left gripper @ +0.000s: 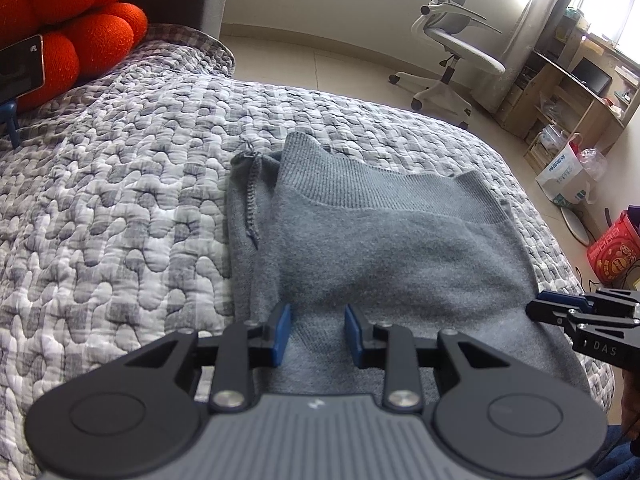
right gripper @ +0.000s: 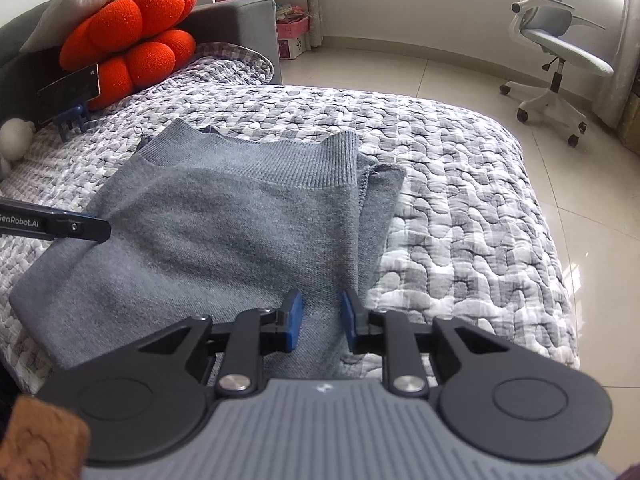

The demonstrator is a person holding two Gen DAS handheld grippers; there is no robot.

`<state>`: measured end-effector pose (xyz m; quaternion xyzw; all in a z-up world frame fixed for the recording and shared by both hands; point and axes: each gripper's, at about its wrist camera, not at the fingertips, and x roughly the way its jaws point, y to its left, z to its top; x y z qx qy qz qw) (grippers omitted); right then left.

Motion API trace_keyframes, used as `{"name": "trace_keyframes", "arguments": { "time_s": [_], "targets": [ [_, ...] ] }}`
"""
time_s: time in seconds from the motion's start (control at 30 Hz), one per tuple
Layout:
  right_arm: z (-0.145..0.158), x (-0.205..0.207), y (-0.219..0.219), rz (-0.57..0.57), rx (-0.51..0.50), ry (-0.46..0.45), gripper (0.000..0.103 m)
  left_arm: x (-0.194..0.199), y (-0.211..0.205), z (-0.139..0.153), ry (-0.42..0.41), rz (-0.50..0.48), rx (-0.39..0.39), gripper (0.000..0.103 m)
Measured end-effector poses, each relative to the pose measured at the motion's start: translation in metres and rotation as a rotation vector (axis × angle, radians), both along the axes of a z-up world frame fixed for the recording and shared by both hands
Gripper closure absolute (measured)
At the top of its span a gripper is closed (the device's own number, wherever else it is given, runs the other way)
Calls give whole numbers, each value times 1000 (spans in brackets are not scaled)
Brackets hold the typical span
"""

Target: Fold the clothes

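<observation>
A grey sweater (left gripper: 380,248) lies partly folded on a quilt (left gripper: 120,184), directly ahead of both tongs, its ribbed hem (right gripper: 256,160) at the far end. The left tongs (left gripper: 317,330) have their blue pads (left gripper: 283,332) spread, with knit showing in the gap between them; whether the pads touch the cloth cannot be told. The right tongs (right gripper: 320,320) are spread the same way above the sweater's near right part, a fold edge running just past the right pad.

In the left view the right tongs (left gripper: 560,312) enter from the right edge, mostly cut off, their tips at the sweater's right border. In the right view only one dark finger of the left tongs (right gripper: 72,228) shows at the left edge, over the sweater's left side.

The sweater's near end is hidden under both tool bodies. A loose seam (left gripper: 253,200) lies ahead and left of the left tongs. Far left sits an orange cushion (right gripper: 132,40), partly cut off, with a phone (right gripper: 70,90) on a stand before it. A chair (right gripper: 560,44) stands far right on the floor.
</observation>
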<state>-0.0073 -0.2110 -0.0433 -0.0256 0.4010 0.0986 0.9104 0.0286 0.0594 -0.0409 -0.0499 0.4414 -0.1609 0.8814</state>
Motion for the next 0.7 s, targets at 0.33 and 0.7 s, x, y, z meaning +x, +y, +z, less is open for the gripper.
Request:
{"name": "trace_keyframes", "arguments": {
  "time_s": [0.33, 0.7],
  "targets": [
    [13, -11, 9, 47, -23, -112, 61, 0, 0, 0, 4, 1, -2, 72],
    [6, -38, 61, 315, -11, -128, 60, -5, 10, 6, 28, 13, -43, 72]
  ]
}}
